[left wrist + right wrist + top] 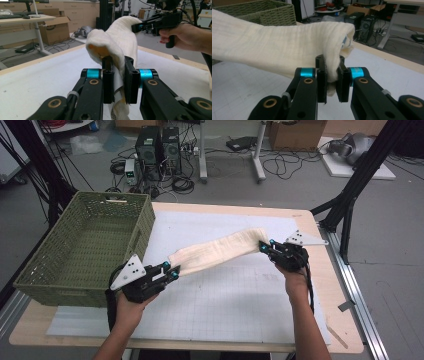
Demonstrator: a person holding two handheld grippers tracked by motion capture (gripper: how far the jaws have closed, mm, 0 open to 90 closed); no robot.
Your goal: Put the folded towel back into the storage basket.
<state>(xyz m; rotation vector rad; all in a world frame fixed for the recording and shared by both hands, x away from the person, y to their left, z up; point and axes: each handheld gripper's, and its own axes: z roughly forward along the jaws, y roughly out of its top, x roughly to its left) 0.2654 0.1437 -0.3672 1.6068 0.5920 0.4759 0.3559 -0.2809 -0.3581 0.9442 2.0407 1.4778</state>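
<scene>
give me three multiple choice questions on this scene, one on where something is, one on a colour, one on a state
1. Where is the basket?
A. at the table's left end
B. at the table's right end
C. on the floor

2. What colour is the cloth?
A. blue
B. cream
C. black

3. How is the cloth held?
A. it lies flat on the table
B. one gripper holds it and the other is open
C. the left gripper and the right gripper each clamp one end, and it hangs between them

Answers:
1. A, in the high view the basket sits at the table's left end.
2. B, the cloth shows cream in all three views.
3. C, each gripper view shows jaws shut on a cloth end, and the high view shows it spanning above the table.
</scene>
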